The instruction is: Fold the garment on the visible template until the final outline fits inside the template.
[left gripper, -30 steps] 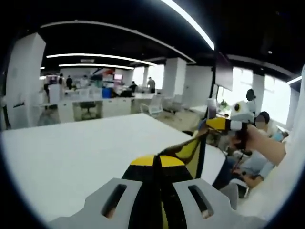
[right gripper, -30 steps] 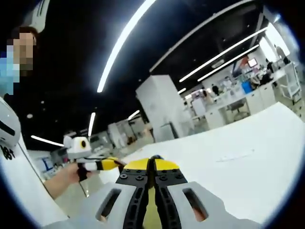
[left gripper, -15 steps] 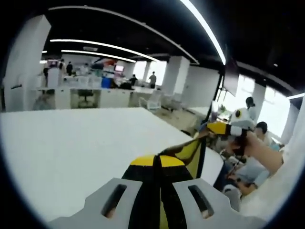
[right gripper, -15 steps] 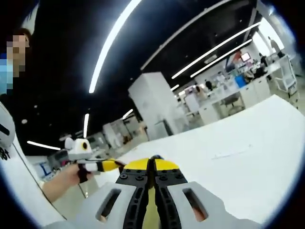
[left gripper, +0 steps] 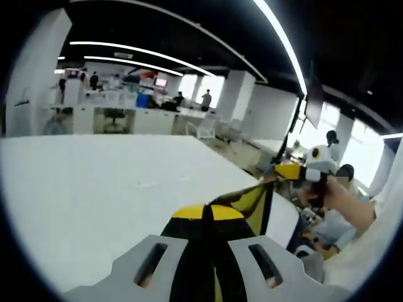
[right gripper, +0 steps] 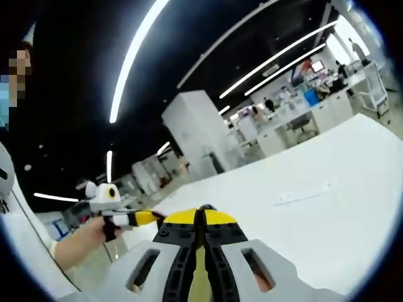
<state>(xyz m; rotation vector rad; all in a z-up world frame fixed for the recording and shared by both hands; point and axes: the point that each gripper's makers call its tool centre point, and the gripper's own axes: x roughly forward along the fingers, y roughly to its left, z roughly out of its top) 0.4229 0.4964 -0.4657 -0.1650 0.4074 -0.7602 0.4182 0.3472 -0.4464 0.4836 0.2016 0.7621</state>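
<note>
Above white table (left gripper: 94, 189), both tongs clamp garment (left gripper: 249, 198).

This is a large open-plan office. Long strip lights (left gripper: 277, 41) run across a dark ceiling, and broad white columns (right gripper: 195, 135) stand between the work areas. At the far side, rows of white desks (left gripper: 110, 119) carry monitors, with office chairs (left gripper: 114, 117) drawn up and people (left gripper: 206, 99) standing among them. Bright windows (left gripper: 359, 148) line the right side. Near me stretches a wide white surface (left gripper: 94, 195).
</note>
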